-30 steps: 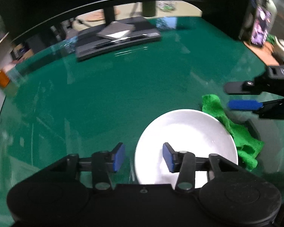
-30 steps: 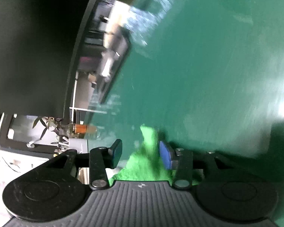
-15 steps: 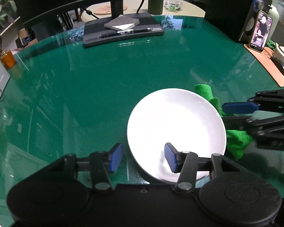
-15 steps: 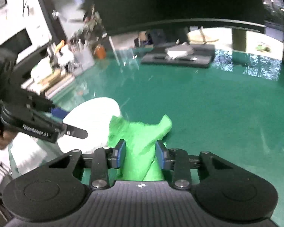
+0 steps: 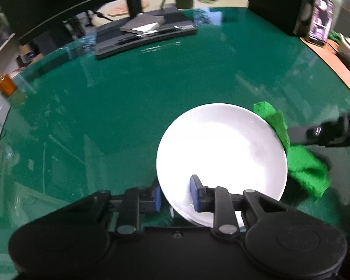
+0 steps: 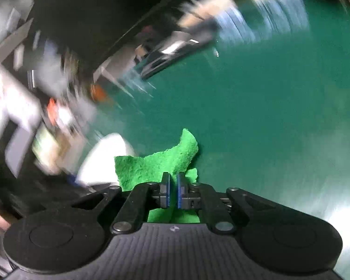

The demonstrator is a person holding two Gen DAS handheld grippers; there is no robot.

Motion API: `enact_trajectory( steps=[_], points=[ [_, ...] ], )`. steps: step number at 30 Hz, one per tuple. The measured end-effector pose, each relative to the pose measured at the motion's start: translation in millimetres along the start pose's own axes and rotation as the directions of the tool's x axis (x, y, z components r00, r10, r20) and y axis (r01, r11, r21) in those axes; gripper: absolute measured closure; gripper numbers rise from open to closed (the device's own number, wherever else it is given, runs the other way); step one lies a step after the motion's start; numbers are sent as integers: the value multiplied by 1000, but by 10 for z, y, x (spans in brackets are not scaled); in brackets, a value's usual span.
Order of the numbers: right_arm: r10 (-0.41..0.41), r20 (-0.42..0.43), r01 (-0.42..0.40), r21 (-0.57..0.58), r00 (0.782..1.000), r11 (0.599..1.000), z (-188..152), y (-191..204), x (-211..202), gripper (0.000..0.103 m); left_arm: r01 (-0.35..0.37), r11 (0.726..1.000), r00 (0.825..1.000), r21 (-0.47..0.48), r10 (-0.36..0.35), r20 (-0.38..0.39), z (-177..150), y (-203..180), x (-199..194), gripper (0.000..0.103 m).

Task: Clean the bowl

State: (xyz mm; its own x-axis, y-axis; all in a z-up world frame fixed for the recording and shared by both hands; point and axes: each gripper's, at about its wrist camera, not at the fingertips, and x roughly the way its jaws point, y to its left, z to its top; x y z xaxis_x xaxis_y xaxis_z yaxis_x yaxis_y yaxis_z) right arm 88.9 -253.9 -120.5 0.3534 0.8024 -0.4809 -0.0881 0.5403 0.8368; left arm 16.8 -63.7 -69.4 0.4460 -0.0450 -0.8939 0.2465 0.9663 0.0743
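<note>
A white bowl [image 5: 221, 151] sits on the green table, right of centre in the left wrist view. My left gripper [image 5: 175, 193] is shut on the bowl's near rim, one blue pad inside and one outside. A green cloth [image 5: 301, 161] lies against the bowl's right side. My right gripper [image 6: 172, 193] is shut on the green cloth [image 6: 151, 165], which bunches up ahead of the pads. The bowl [image 6: 105, 158] shows blurred at the left of the right wrist view. The right gripper [image 5: 324, 133] reaches in from the right edge of the left wrist view.
A dark tray with a notebook [image 5: 144, 32] lies at the table's far side. An orange jar [image 5: 5, 85] stands at the far left. A phone on a stand [image 5: 319, 23] and a brown mat [image 5: 338, 63] are at the far right.
My right gripper has closed on the green cloth and is swinging fast, blurring its view. My left gripper has closed on the bowl's near rim.
</note>
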Motion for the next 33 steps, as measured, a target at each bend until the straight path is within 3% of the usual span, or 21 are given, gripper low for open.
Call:
enact_trajectory(
  steps=[1,2,4,12,16,27,33],
  points=[
    [68,7,-68,150,998,986,-14,-142,-18,97,9,1000,1000,22,-9,-2,2,-1,2,78],
    [133,24,-135,294,991,946,-28,-283,-36,97,17,999,1000,44,-17,-3,4,-4,4,78],
    [150,17,-146,347,989,926,-67,-341,22,97,27,997,1000,79,-27,-1,12,-9,15,77],
    [109,-31,-94,310,994,946,64,-231,405,97,31,994,999,108,-28,-24,64,-30,49,77],
    [134,-43,-118,265,990,957,234,-85,660,96,24,994,999,106,-21,-33,88,-39,47,77],
    [128,-89,-101,261,988,960,60,-164,254,96,18,991,999,135,-13,-36,155,-63,59,75],
    [141,-79,-117,250,987,961,190,-77,466,96,6,989,999,147,0,-38,158,-92,58,75]
  ],
)
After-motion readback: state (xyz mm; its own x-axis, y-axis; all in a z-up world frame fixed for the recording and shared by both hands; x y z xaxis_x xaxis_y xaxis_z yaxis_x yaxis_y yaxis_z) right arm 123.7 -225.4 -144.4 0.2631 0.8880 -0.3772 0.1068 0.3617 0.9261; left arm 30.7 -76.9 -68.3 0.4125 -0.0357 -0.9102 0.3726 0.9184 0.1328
